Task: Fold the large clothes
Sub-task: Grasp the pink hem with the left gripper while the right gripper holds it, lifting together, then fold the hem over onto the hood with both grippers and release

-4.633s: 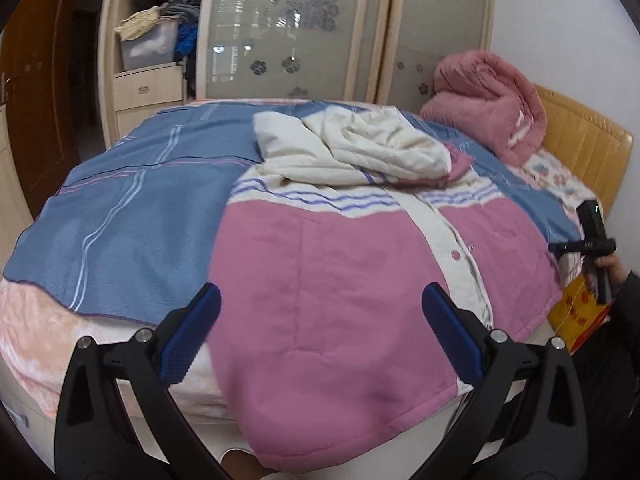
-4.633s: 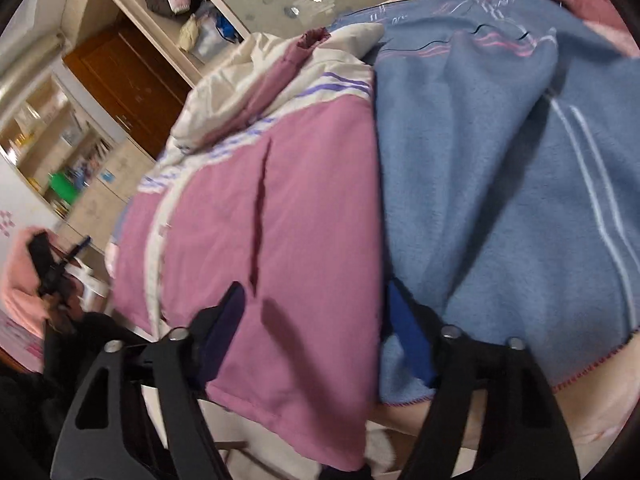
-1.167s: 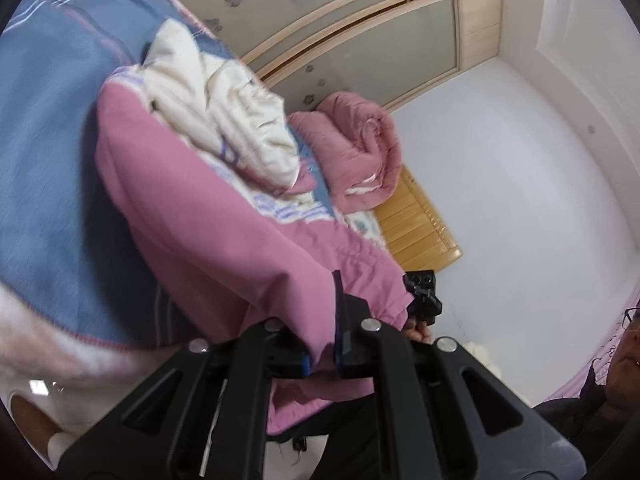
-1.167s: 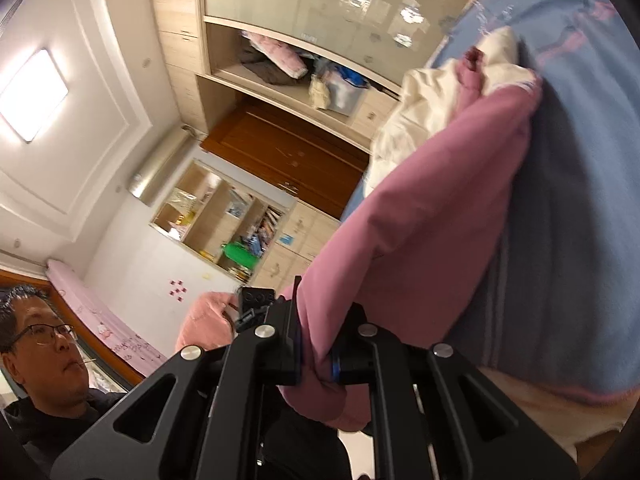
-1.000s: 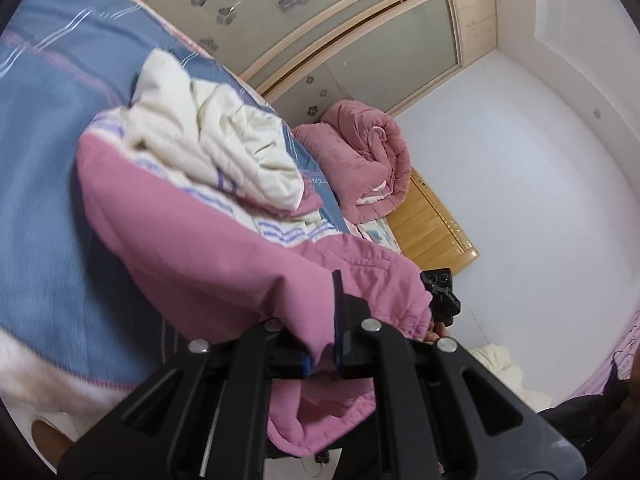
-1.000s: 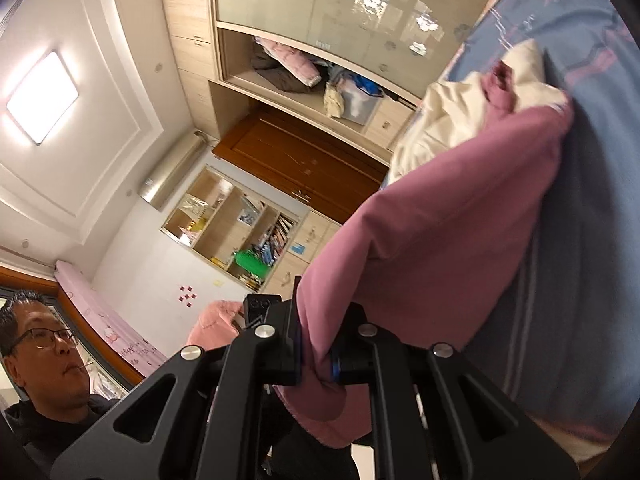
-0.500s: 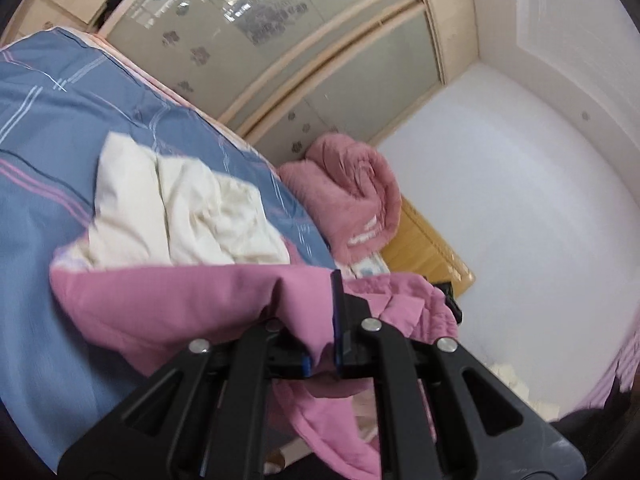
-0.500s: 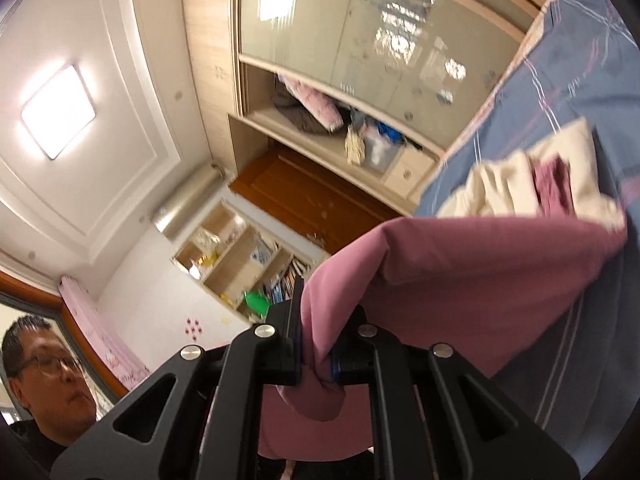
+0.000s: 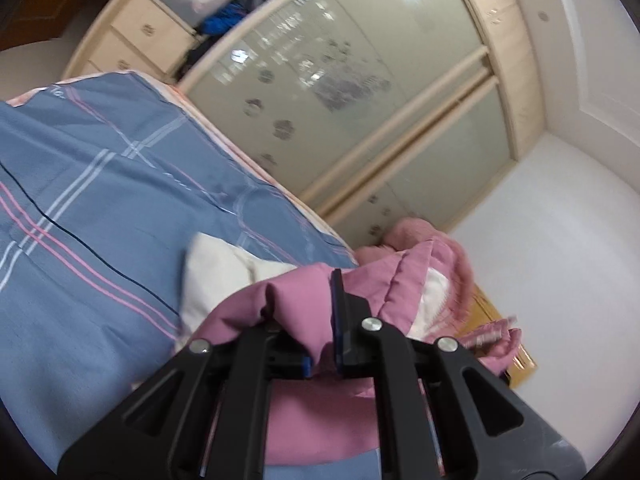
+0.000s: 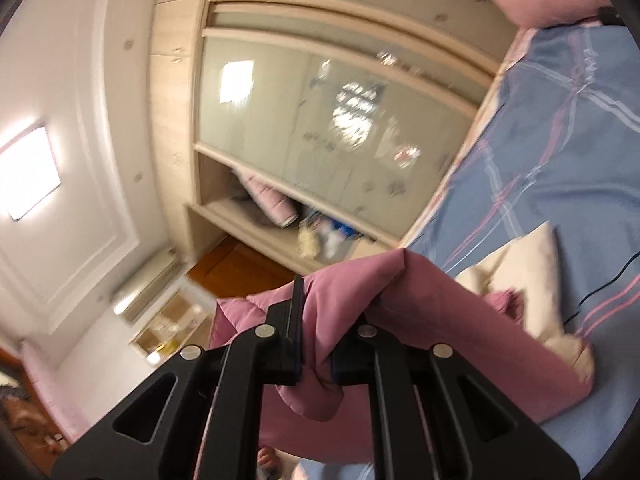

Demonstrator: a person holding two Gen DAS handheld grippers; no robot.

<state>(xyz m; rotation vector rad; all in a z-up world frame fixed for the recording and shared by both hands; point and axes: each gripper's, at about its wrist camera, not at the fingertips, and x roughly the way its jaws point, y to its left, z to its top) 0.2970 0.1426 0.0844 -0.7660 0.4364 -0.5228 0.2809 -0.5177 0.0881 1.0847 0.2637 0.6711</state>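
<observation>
A wardrobe [image 9: 360,128] with frosted sliding doors fills the far wall. Nearer lies the blue striped bedspread [image 9: 100,208]. Over it the pink jacket [image 10: 460,320] is lifted at its near edge, its cream part [image 9: 216,276] resting on the bedspread. The left gripper [image 9: 322,344] pinches pink cloth; the right gripper [image 10: 316,348] does likewise.
</observation>
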